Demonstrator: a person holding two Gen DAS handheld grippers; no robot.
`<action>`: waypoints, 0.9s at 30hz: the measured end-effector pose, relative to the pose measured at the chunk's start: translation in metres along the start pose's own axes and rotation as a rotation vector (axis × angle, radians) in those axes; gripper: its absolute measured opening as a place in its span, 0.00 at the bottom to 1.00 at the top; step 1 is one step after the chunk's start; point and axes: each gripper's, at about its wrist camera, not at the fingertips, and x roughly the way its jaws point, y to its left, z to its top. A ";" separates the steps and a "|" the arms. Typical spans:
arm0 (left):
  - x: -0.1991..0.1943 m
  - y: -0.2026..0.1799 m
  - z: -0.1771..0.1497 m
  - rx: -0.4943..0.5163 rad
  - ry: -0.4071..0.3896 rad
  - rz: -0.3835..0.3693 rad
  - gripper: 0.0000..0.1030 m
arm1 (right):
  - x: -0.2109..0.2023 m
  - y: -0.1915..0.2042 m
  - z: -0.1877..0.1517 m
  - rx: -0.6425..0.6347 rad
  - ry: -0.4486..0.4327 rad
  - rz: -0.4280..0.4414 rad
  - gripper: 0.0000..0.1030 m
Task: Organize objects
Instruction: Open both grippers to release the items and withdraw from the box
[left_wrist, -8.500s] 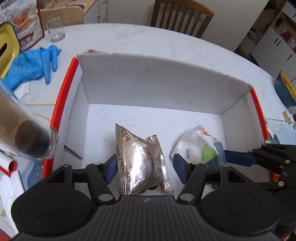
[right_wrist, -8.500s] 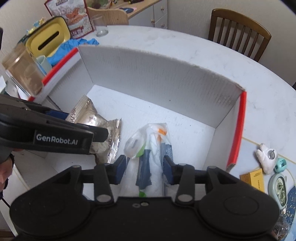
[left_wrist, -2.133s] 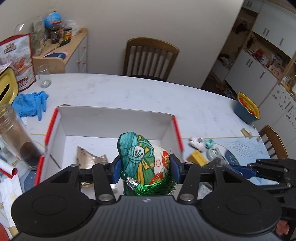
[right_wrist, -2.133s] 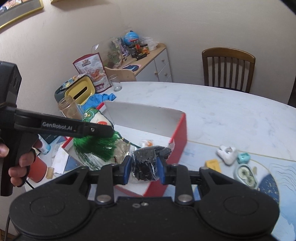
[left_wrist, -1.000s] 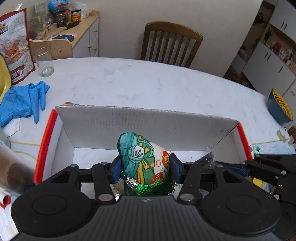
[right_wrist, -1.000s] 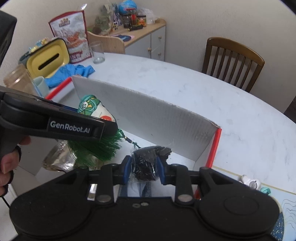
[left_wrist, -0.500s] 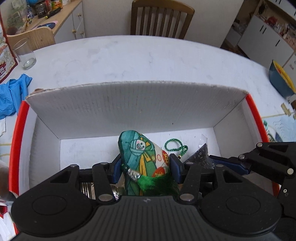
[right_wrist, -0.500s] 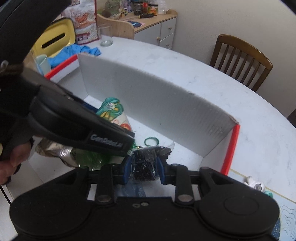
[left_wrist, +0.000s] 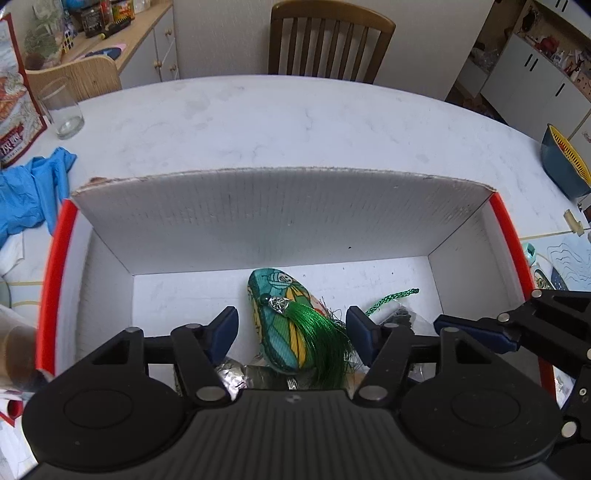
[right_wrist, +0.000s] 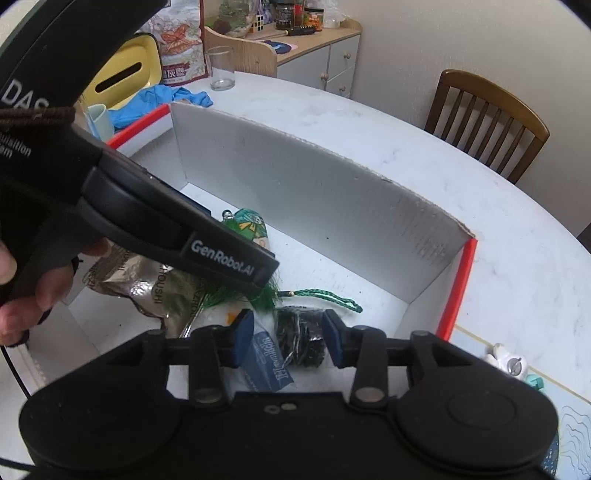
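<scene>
The box (left_wrist: 280, 221) sits on the desk (left_wrist: 295, 122). Inside it, the pouch (left_wrist: 280, 321) lies left of the wrapped packet (right_wrist: 301, 341). The foil bag (right_wrist: 147, 284) lies further left.

A chair (left_wrist: 328, 40) stands at the far side of the white worktop (left_wrist: 295, 125). At far left a glass (left_wrist: 64, 109) stands upright, with blue gloves (left_wrist: 29, 192) lying nearer. A blue bowl (left_wrist: 563, 164) with a yellow inside sits at the right edge.
</scene>
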 end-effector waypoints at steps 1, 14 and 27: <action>-0.003 0.000 -0.001 0.000 -0.005 0.000 0.62 | -0.004 -0.001 -0.001 0.004 -0.007 0.002 0.42; -0.061 -0.018 -0.017 0.022 -0.121 0.069 0.63 | -0.063 -0.017 -0.015 0.021 -0.119 0.042 0.61; -0.112 -0.061 -0.038 0.053 -0.204 0.051 0.70 | -0.123 -0.039 -0.045 0.048 -0.227 0.115 0.72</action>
